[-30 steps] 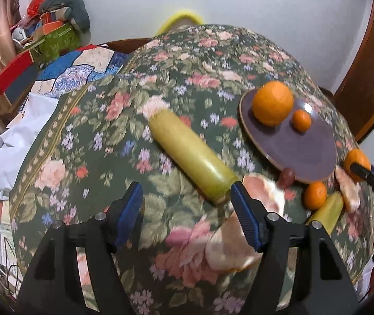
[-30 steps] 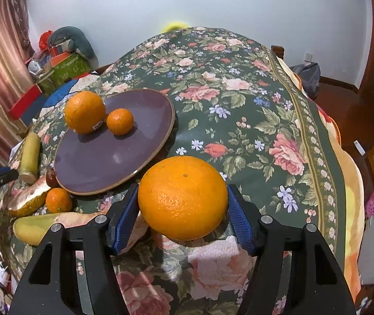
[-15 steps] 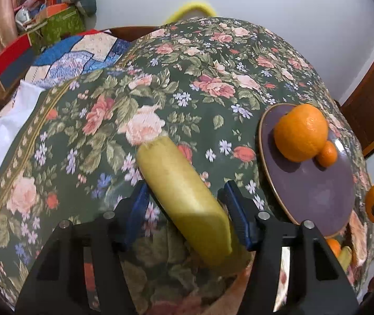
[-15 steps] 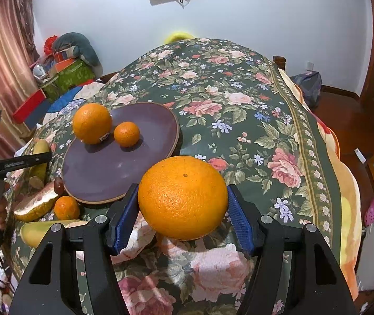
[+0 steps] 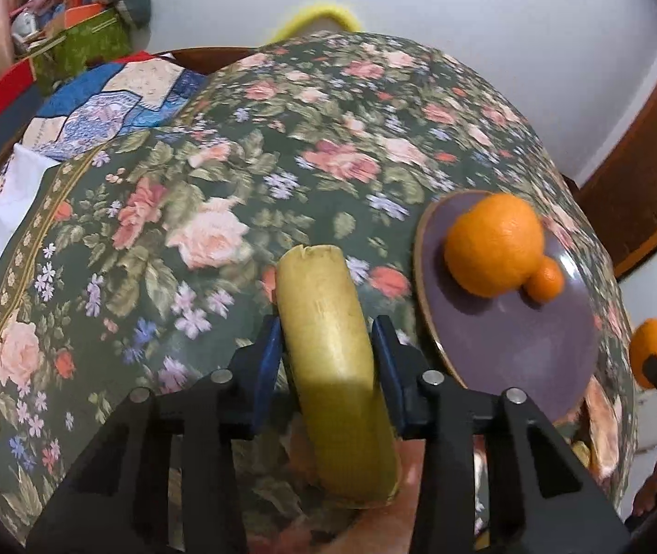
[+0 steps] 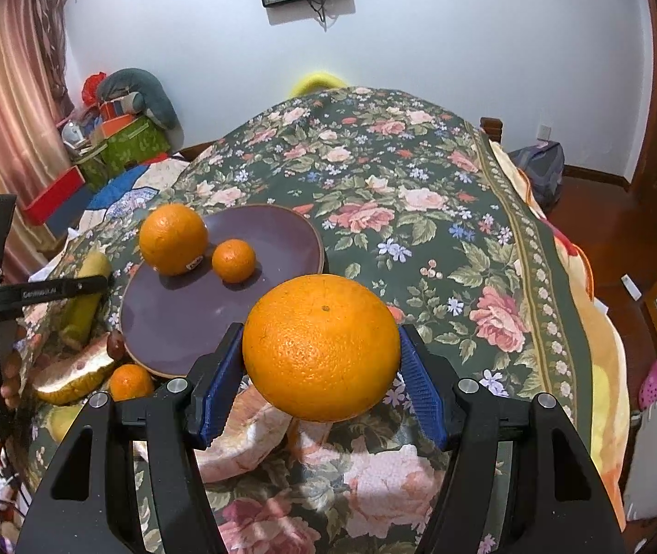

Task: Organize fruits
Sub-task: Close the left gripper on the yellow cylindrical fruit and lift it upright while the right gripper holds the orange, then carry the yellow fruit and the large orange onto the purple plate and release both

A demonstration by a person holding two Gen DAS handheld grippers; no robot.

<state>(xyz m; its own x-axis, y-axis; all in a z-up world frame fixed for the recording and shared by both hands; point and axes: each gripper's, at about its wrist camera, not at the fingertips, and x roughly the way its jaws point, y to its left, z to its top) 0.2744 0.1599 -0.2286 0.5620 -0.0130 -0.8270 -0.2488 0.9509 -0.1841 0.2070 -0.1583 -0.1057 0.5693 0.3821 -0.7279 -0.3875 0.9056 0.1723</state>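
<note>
My left gripper (image 5: 326, 346) is shut on a long yellow-green fruit (image 5: 328, 323), its blue pads against both sides. A purple plate (image 5: 536, 351) to its right holds a large orange (image 5: 492, 244) and a small orange (image 5: 545, 279). My right gripper (image 6: 321, 369) is shut on a big orange (image 6: 321, 351), held above the floral cloth just in front of the plate (image 6: 181, 318). In the right wrist view the left gripper's body crosses the yellow-green fruit (image 6: 86, 295) at the far left.
Left of the plate lie a pomelo wedge (image 6: 74, 374), a small orange (image 6: 131, 381), a dark date-like fruit (image 6: 115, 346) and peel pieces (image 6: 241, 438). The floral-covered bed (image 6: 421, 212) stretches back and right. Boxes and clutter (image 6: 121, 138) stand at the back left.
My left gripper moved forward over the yellow-green fruit and closed on it. My right gripper kept its hold on the big orange and rose a little.
</note>
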